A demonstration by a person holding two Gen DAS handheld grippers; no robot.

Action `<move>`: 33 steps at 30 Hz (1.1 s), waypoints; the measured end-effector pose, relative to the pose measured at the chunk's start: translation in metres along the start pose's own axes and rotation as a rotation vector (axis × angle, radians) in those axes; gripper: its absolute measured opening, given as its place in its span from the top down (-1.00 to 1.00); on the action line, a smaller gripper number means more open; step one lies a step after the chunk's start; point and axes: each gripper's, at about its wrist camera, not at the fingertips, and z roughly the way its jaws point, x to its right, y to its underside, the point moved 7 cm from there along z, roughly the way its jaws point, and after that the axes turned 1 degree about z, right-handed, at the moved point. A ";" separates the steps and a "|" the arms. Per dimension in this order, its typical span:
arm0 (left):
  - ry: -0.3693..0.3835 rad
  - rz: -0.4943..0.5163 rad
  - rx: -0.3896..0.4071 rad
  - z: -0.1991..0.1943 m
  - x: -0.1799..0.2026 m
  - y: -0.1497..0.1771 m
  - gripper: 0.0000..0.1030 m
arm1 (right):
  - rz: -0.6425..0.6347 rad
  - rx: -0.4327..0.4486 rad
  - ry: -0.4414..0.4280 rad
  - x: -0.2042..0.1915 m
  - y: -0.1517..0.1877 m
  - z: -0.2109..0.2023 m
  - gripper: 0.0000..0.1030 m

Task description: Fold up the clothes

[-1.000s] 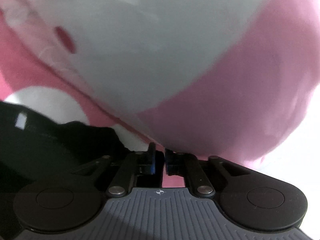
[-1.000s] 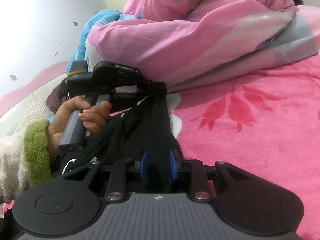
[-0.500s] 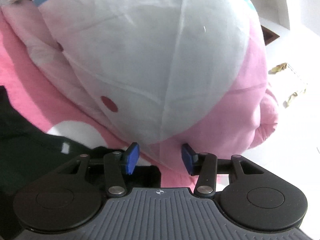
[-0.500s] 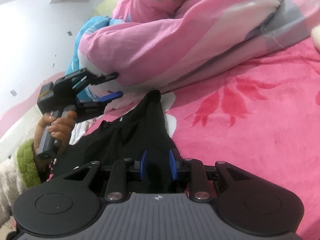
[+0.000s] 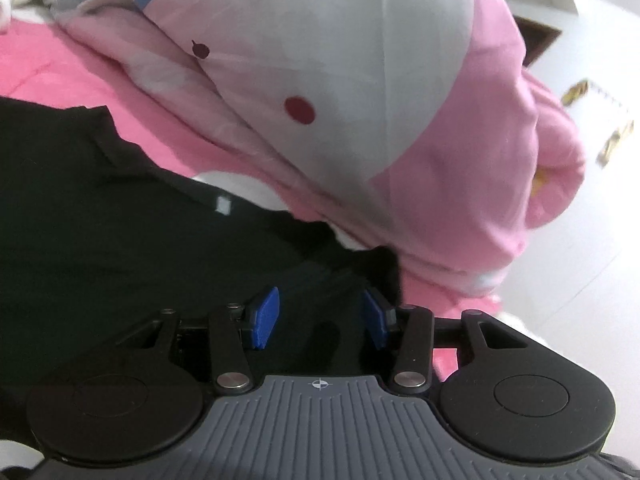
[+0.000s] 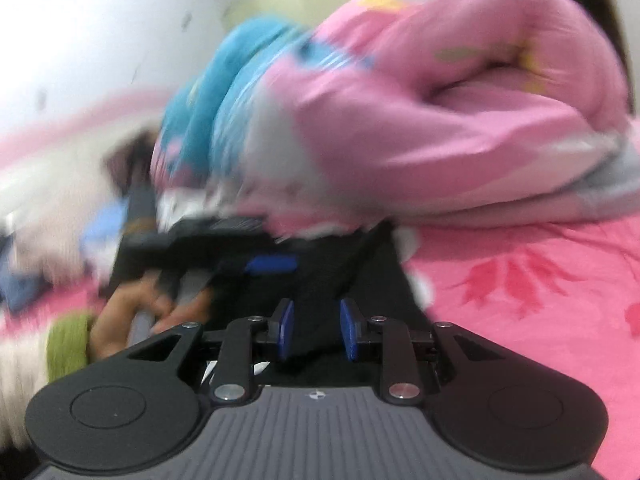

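left tongs [image 5: 320, 316]: released, jaws just opened over black soft garment [image 5: 120, 220] | right tongs [image 6: 316, 330]: clenching it | you: lower left, pinch one edge, fold flat on pink bed sheet [image 6: 540, 320]

Each of the black two-finger tongs [image 5: 320, 318] has blue rectangular pads [image 5: 264, 318], silver pivot screws, two round black discs and a ribbed grey plate with a small crosshair mark. The person's hand [image 6: 132, 316] emerges from a fuzzy green cuff [image 6: 66, 346] on a pale knit sleeve.
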 end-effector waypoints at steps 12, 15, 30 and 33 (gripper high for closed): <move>0.037 -0.020 0.025 0.007 -0.009 0.007 0.11 | -0.062 -0.190 0.271 -0.044 0.022 0.052 0.18; 0.053 -0.042 0.028 0.005 -0.012 0.006 0.11 | -0.038 -0.190 0.315 -0.038 0.022 0.062 0.18; 0.065 -0.049 0.037 0.009 -0.010 0.006 0.11 | -0.072 0.053 0.572 0.051 -0.062 0.013 0.89; 0.060 -0.040 0.037 0.010 -0.010 0.007 0.11 | -0.068 0.041 0.620 0.091 -0.081 0.011 0.89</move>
